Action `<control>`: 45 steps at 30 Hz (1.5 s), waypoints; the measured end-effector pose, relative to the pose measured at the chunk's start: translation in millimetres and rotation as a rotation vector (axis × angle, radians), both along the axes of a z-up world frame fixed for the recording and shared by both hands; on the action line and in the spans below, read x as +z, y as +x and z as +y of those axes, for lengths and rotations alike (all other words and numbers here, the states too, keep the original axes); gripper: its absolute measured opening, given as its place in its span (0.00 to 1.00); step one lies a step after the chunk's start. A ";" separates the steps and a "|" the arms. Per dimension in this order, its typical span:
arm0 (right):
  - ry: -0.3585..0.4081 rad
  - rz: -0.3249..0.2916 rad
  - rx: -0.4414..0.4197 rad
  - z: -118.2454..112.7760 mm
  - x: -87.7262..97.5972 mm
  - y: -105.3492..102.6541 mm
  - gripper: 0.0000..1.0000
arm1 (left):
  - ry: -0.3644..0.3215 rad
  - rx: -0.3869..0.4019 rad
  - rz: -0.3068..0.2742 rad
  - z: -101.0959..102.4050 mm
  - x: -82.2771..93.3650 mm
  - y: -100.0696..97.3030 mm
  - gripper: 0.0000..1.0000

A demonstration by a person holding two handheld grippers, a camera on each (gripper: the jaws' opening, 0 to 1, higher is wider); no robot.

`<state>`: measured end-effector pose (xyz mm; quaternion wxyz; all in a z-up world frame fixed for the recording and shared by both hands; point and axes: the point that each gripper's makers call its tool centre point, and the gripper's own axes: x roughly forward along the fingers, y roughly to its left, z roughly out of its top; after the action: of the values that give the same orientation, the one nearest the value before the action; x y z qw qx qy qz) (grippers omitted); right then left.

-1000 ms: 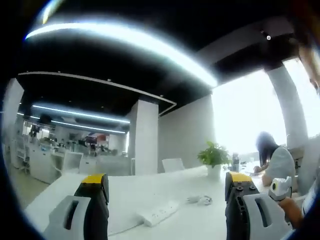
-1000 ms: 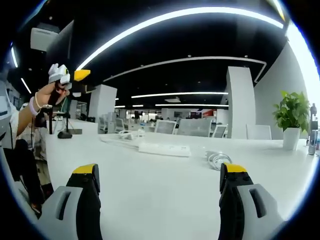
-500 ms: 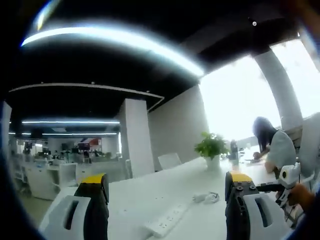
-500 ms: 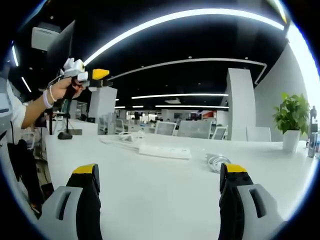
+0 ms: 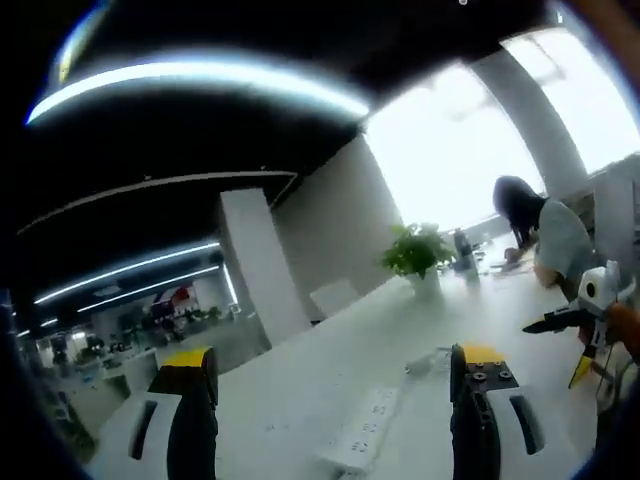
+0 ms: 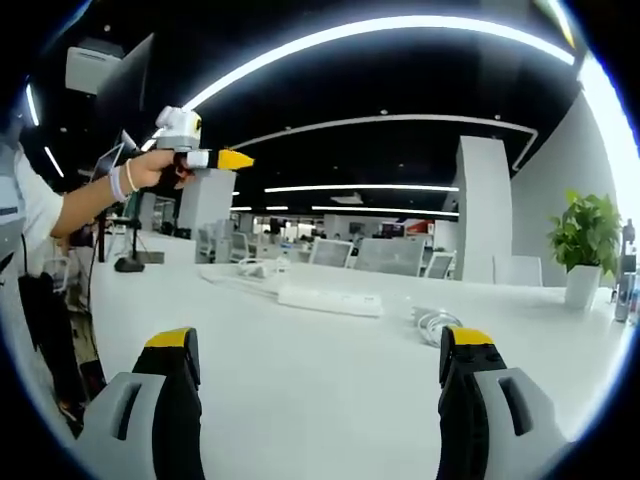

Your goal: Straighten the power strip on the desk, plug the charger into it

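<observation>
A white power strip [image 6: 330, 298] lies askew on the white desk [image 6: 320, 390], its cord trailing left. To its right rests the white charger with its coiled cable [image 6: 436, 322]. My right gripper [image 6: 317, 338] hovers low over the desk in front of both, open with nothing between its jaws. A hand holds my left gripper [image 6: 196, 156] up in the air at the left, well above the desk. In the left gripper view the power strip [image 5: 365, 436] sits between the open jaws of my left gripper [image 5: 334, 356], with the charger [image 5: 427, 361] just beyond and my right gripper [image 5: 590, 308] at the right edge.
A potted plant [image 6: 581, 236] in a white pot stands at the desk's far right, bottles beside it. More white cable [image 6: 251, 269] lies far left, near a monitor stand [image 6: 128, 266]. A person [image 5: 545, 232] sits at the desk beyond the plant [image 5: 415, 250].
The hand with my left gripper has swung rightward and forward above the desk, and its view has tilted and rolled. My right gripper has stayed still; strip and charger have not moved.
</observation>
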<state>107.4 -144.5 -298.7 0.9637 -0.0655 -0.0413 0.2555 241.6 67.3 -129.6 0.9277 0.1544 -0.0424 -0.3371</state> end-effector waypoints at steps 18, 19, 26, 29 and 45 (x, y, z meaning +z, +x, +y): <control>-0.008 0.005 -0.002 -0.5 -0.6 -0.8 0.99 | 0.277 0.015 0.042 -15.7 -35.3 71.4 0.99; -0.009 0.006 -0.002 -0.3 -0.8 -0.5 0.99 | 0.296 0.008 0.044 -17.5 -37.3 75.3 0.99; -0.014 0.008 0.002 1.9 -0.7 1.7 0.99 | 0.416 0.005 0.095 -25.7 -56.2 103.0 0.99; -0.018 0.012 0.001 2.4 -1.3 3.3 0.99 | 0.480 0.005 0.106 -29.7 -67.2 110.3 0.99; -0.029 0.010 0.005 5.9 2.3 5.4 0.99 | 0.760 -0.027 0.265 -37.7 -132.5 127.4 0.99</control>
<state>112.9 -138.6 -296.4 0.9623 -0.0781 -0.0331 0.2586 369.1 29.7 -262.1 0.7974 0.4412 0.2035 -0.3579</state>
